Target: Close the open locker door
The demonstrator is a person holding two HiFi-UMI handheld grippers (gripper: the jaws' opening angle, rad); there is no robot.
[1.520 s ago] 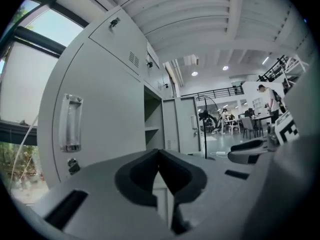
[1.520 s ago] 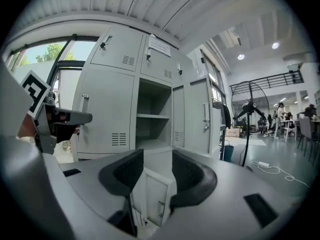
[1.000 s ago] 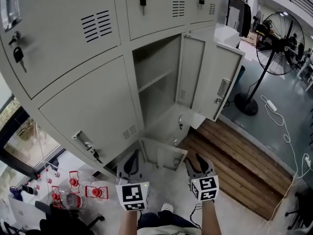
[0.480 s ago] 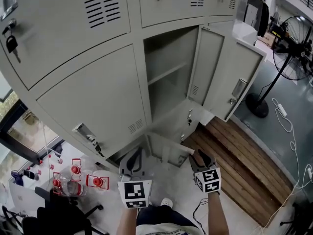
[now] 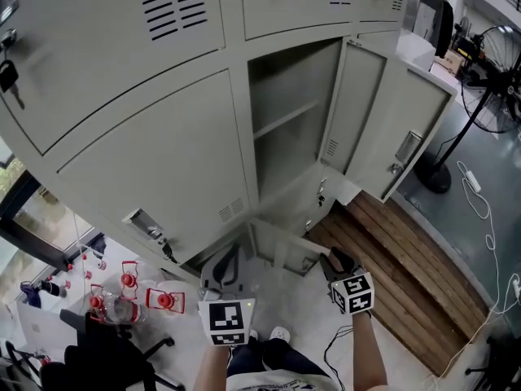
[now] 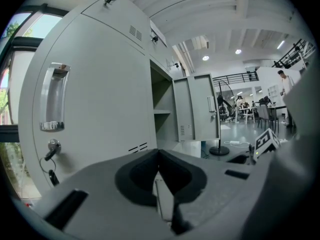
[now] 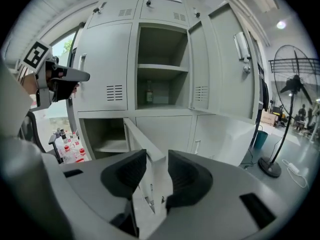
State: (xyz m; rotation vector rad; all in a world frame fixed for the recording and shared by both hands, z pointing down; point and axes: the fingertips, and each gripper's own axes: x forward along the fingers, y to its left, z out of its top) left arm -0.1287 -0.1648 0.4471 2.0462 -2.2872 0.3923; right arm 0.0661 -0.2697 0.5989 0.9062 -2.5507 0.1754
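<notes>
Pale grey lockers (image 5: 155, 161), black-and-white marker cubes (image 5: 227, 322), brown plank flooring (image 5: 399, 275).

Off to my right stands a black pedestal fan (image 5: 495, 96) on the grey floor (image 5: 456, 243), with a white cable (image 5: 474, 187) trailing past its base. A strip of brown wooden planking (image 5: 399, 259) lies alongside. At lower left, clear plastic bottles with red caps (image 5: 130, 296) cluster near a black office chair (image 5: 106, 357).

A lower locker door (image 5: 281, 247) and an upper locker door (image 5: 358, 104) both stand open.
</notes>
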